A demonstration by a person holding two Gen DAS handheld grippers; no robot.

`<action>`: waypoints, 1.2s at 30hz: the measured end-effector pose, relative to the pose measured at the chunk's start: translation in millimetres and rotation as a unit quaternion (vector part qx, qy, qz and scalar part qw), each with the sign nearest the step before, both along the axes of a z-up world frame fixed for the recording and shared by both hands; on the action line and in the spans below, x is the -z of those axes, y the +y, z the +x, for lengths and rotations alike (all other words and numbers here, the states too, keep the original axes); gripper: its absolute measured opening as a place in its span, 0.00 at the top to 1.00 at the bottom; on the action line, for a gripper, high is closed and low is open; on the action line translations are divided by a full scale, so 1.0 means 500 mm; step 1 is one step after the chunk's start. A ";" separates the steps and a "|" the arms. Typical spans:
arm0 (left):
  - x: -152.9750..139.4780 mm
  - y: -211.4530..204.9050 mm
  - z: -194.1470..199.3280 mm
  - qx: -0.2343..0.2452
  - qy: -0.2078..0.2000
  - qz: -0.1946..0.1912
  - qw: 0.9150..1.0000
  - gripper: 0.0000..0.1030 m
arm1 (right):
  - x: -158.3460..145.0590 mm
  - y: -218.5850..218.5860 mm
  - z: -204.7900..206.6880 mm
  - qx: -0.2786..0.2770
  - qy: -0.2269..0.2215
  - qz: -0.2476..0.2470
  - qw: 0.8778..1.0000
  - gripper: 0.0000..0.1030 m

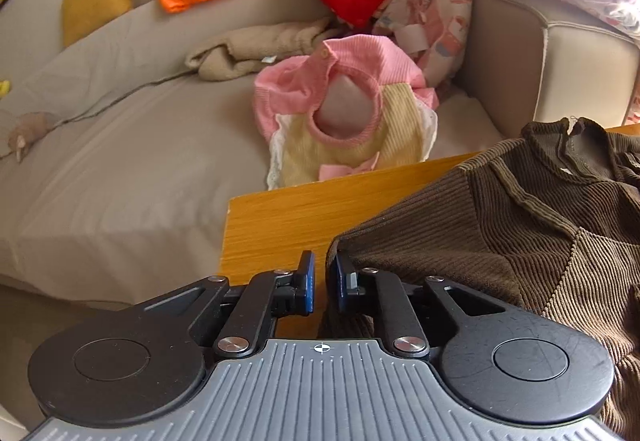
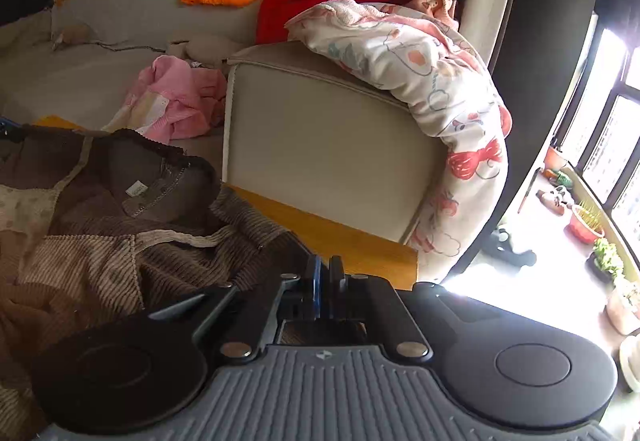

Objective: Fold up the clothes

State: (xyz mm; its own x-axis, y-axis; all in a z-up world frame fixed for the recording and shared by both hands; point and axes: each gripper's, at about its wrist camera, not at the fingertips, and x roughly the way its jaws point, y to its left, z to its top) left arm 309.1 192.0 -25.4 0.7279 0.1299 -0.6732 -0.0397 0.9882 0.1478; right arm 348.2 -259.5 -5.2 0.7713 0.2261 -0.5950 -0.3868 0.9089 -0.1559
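Left fingers [image 1: 320, 287] lower centre, nearly closed with a narrow gap, apparently nipping the brown top's [image 1: 520, 225] edge. Right fingers [image 2: 329, 291] pressed together at its other edge; grip unclear. Top sprawled, wrinkled, on the surface [image 1: 280, 217]. Best pulled taut before folding.

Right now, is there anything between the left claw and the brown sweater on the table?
Nothing visible. The left claw sits right at the brown sweater's near edge on the wooden table, its jaws a narrow gap apart. The pink top lies farther back on the sofa.
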 end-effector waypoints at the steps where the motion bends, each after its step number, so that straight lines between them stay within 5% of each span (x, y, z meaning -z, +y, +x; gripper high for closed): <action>1: -0.006 0.004 -0.010 -0.004 -0.005 -0.009 1.000 0.80 | -0.003 -0.006 -0.003 0.000 0.007 0.011 1.000 0.94; 3: -0.026 0.007 -0.039 -0.007 -0.019 -0.044 0.999 0.71 | -0.011 -0.022 -0.016 -0.002 0.016 0.017 1.000 0.83; 6: -0.060 0.001 -0.091 0.012 -0.046 -0.116 0.992 0.48 | -0.010 -0.042 -0.054 -0.027 0.000 -0.022 0.999 0.40; 9: -0.084 -0.031 -0.146 0.051 -0.077 -0.179 0.980 0.32 | 0.018 -0.045 -0.090 -0.051 0.006 -0.074 0.996 0.38; 11: -0.083 -0.063 -0.164 0.088 -0.084 -0.235 0.964 0.19 | 0.039 -0.043 -0.104 -0.060 0.011 -0.099 0.993 0.39; 14: -0.044 -0.134 -0.167 0.145 -0.061 -0.305 0.939 0.12 | 0.071 -0.027 -0.098 -0.056 0.017 -0.107 0.992 0.39; 16: -0.009 -0.184 -0.168 0.172 -0.042 -0.307 0.935 0.10 | 0.074 -0.010 -0.076 -0.052 0.022 -0.083 0.995 0.63; 19: 0.033 -0.219 -0.169 0.184 -0.020 -0.302 0.935 0.10 | 0.075 0.028 -0.039 -0.045 0.048 -0.029 0.997 0.82; 25: 0.055 -0.181 -0.189 0.171 -0.010 -0.281 0.944 0.07 | 0.073 0.131 -0.048 -0.113 0.096 0.064 0.987 0.82; 29: 0.058 -0.150 -0.202 0.161 -0.017 -0.265 0.951 0.07 | 0.072 0.178 -0.066 -0.147 0.111 0.084 0.979 0.82; 35: 0.056 -0.130 -0.203 0.153 -0.021 -0.268 0.951 0.07 | 0.059 0.086 -0.004 -0.050 0.095 0.058 0.993 0.72; 36: 0.054 -0.130 -0.203 0.150 -0.020 -0.270 0.951 0.07 | 0.049 0.063 -0.003 -0.026 0.078 0.040 0.996 0.64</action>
